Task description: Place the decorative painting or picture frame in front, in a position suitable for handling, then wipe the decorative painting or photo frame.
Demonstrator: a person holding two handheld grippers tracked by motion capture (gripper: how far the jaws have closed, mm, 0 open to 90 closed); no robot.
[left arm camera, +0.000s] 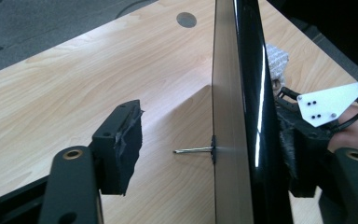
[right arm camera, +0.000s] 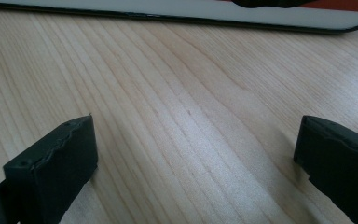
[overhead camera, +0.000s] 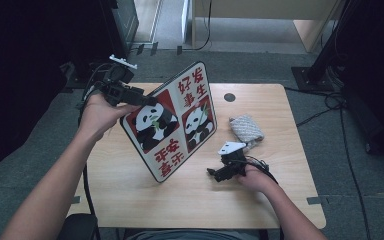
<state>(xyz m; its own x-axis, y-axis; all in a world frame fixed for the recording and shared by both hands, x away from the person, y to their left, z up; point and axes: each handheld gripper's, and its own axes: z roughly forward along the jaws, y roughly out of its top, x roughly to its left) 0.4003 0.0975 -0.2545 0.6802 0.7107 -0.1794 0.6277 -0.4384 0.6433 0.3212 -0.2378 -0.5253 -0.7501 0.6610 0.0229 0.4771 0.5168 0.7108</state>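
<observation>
High view is showing the panda picture frame (overhead camera: 172, 120) standing tilted on the table (overhead camera: 130, 195), the left gripper (overhead camera: 147, 100) standing wide open around its top edge without pressing, the right gripper (overhead camera: 212, 173) resting open and empty nearby, so withdrawing carefully seems next.

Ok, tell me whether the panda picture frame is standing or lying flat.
Standing, tilted: the panda picture frame rests on its lower edge on the table, its top between the left gripper's open jaws.

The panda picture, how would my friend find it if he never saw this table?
Look at the light wooden table. Near its middle a flat glossy board with a dark rim stands tilted up on its lower edge. It alone shows two black-and-white pandas on red squares with red writing; the small grey knitted bundle beside it is plain.
</observation>
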